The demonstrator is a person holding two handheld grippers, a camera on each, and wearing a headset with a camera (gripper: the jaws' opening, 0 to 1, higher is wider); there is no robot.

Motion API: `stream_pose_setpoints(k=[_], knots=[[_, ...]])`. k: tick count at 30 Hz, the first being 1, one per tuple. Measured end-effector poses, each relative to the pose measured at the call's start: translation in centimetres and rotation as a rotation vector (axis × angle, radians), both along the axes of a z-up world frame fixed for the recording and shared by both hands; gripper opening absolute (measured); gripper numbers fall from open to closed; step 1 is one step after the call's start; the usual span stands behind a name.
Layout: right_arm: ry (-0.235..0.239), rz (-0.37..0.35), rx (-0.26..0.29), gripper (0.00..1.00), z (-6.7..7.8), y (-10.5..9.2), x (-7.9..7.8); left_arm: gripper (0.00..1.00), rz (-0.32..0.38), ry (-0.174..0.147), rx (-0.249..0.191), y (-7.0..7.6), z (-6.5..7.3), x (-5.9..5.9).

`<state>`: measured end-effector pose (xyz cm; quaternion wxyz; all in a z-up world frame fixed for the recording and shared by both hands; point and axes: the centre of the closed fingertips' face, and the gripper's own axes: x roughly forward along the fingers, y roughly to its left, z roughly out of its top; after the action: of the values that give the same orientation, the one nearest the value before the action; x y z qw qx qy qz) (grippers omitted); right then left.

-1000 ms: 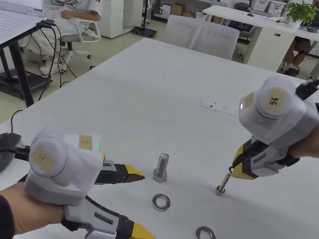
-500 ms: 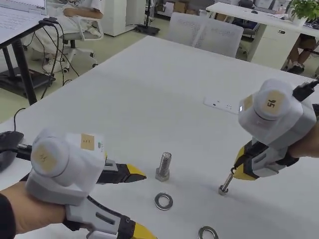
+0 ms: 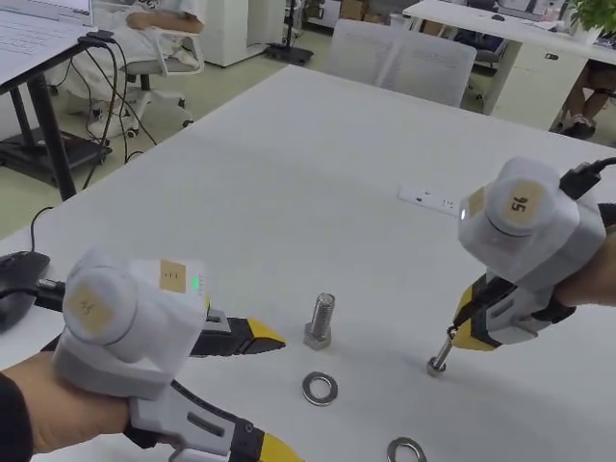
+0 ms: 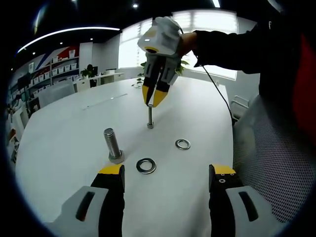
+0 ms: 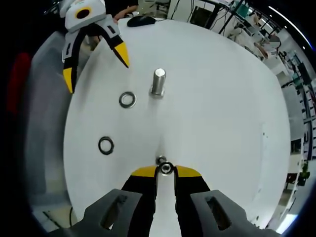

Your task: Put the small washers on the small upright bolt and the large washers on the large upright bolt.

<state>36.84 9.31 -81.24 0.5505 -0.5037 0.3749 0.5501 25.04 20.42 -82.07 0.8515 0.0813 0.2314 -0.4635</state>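
The large upright bolt [image 3: 320,320] [image 4: 112,144] [image 5: 158,82] stands near the table's middle. To its right the thin small bolt [image 3: 441,356] [image 4: 150,117] stands on its head. My right gripper [image 3: 458,332] [image 5: 166,169] is at that bolt's top, shut on a small washer [image 5: 166,168]. A large washer [image 3: 320,388] [image 4: 146,165] [image 5: 127,99] lies flat in front of the large bolt. Another washer [image 3: 406,449] [image 4: 182,144] [image 5: 105,145] lies nearer the front edge. My left gripper [image 3: 275,395] [image 4: 168,173] hovers open, left of the large washer, holding nothing.
A white power strip [image 3: 428,200] lies on the white table [image 3: 289,173] beyond the bolts. A dark mouse [image 3: 14,279] sits at the left edge. A chair [image 3: 404,63] stands at the far side, with desks and seated people behind.
The head camera has shifted slightly. Both grippers, the bolts and the washers keep their places.
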Motion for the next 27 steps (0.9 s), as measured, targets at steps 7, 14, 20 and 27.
stream_pose_setpoints(k=[7, 14, 20, 27], knots=[[0.009, 0.000, -0.006, 0.14, -0.4, 0.1, 0.0, 0.69, 0.000, 0.001, 0.001, 0.1, 0.0, 0.0], [0.018, 0.001, -0.012, 0.14, -1.1, 0.1, 0.0, 0.69, 0.000, 0.003, 0.002, 0.1, 0.0, 0.0], [0.032, -0.003, -0.021, 0.14, -1.9, 0.1, -0.1, 0.69, 0.003, 0.002, 0.003, 0.2, -0.1, 0.1], [0.044, 0.001, -0.038, 0.14, -3.5, 0.0, 0.1, 0.69, 0.007, 0.005, 0.004, 0.2, -0.2, 0.1]])
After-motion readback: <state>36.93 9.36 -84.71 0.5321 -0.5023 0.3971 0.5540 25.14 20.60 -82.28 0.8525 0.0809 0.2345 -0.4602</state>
